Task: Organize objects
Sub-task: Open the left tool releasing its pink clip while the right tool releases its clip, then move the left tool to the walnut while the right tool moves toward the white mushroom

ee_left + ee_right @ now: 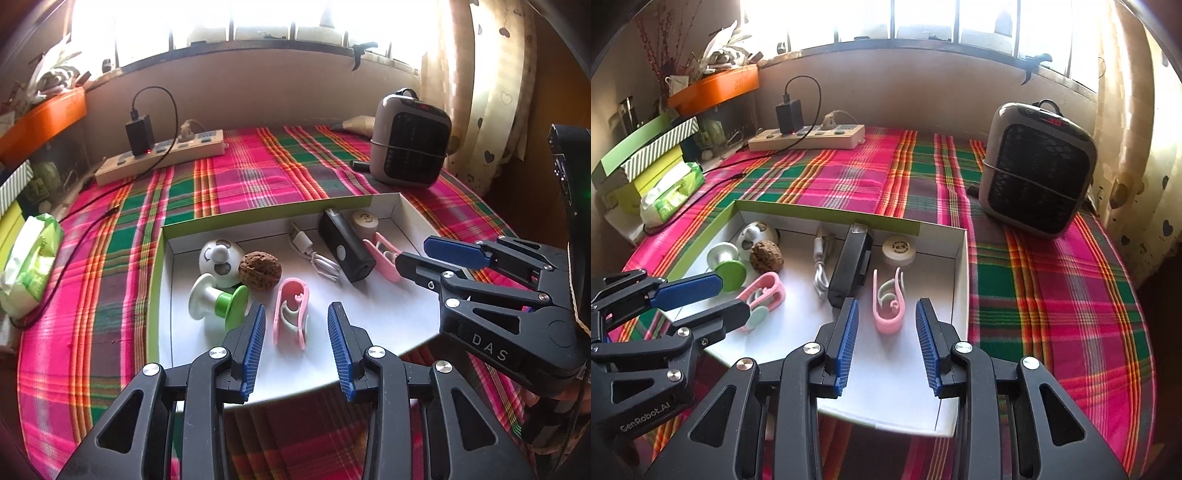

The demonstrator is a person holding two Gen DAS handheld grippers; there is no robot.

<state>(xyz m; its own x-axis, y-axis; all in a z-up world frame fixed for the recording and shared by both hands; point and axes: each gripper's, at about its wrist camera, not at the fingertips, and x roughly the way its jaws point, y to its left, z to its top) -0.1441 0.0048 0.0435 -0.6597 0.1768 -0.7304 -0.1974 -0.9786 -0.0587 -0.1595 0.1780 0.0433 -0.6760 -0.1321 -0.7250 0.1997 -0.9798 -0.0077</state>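
The near half of my box (pixel 962 280) floor lies bare, so I can come in there. Farther in, two pink clips (pixel 291 314) (pixel 888 306), a black case (pixel 849 269) and a spool (pixel 218 302) crowd it (walls hem the sides).

You have a table under a pink, green and orange plaid cloth (pixel 1052 295). On it sit a shallow white cardboard box with a green rim (pixel 962 266), a beige power strip (pixel 809 138), a grey space heater (pixel 1039 170) and a green-and-white tissue pack (pixel 31 266).
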